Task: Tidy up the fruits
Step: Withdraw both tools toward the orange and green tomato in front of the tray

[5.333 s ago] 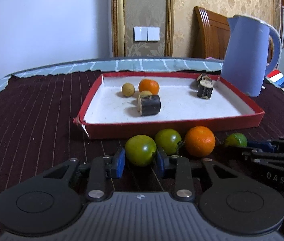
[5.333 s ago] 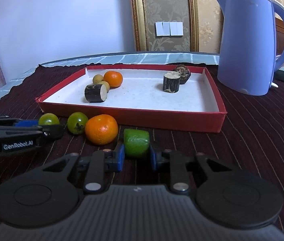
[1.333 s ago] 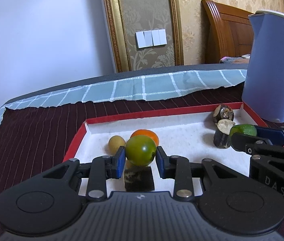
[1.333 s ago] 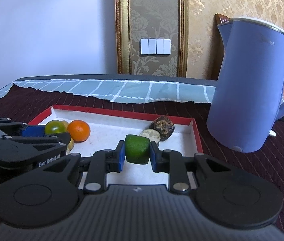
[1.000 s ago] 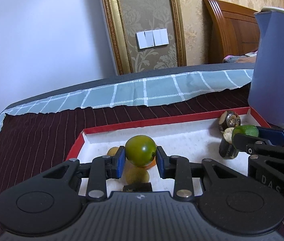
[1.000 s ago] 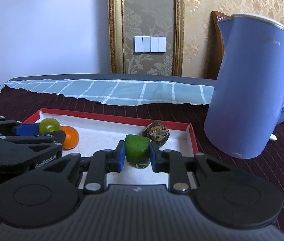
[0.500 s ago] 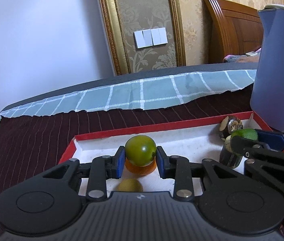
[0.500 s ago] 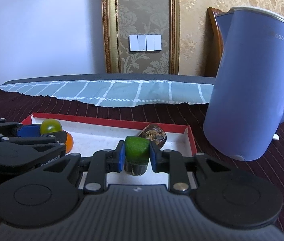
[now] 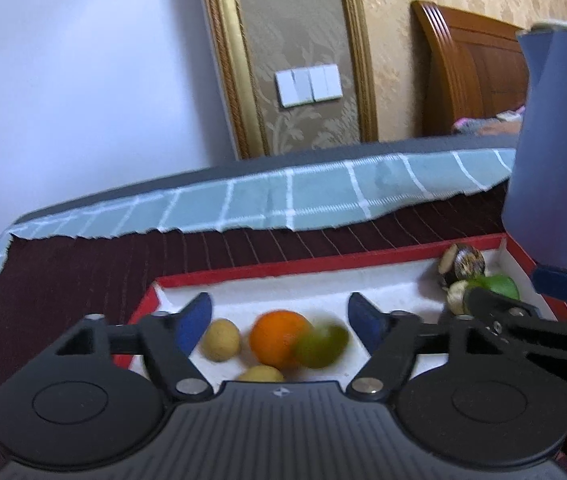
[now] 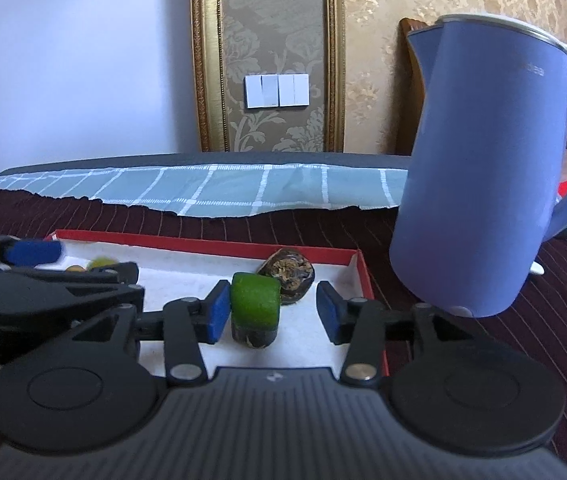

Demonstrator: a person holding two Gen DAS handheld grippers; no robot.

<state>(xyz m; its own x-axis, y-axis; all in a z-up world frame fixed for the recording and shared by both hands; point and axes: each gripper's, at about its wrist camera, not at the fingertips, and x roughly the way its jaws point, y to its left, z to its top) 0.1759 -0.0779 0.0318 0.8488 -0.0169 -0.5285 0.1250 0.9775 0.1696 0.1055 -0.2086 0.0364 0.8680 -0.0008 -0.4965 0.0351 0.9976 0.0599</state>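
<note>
Inside the red tray with white floor (image 9: 323, 266), the blurry green tomato (image 9: 320, 346) is lying below the left claw (image 9: 279, 317), and the lime-green chunk (image 10: 254, 302) between the right claw's (image 10: 272, 312) jaws; both claws are hanging open.

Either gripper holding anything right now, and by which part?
Nothing. Left gripper is open, the green tomato blurred, loose in the red tray. Right gripper is open around the lime.

Crowded ends, bare middle in the red-walled white tray (image 10: 357, 258)

A tall blue plastic kettle (image 10: 479, 184) stands just beyond the tray's right wall, blocking that side. Round orange fruit (image 9: 277, 336) and small yellow fruits (image 9: 221, 339) fill the left end; dark brown chunks (image 10: 289, 274) crowd the far right corner.
</note>
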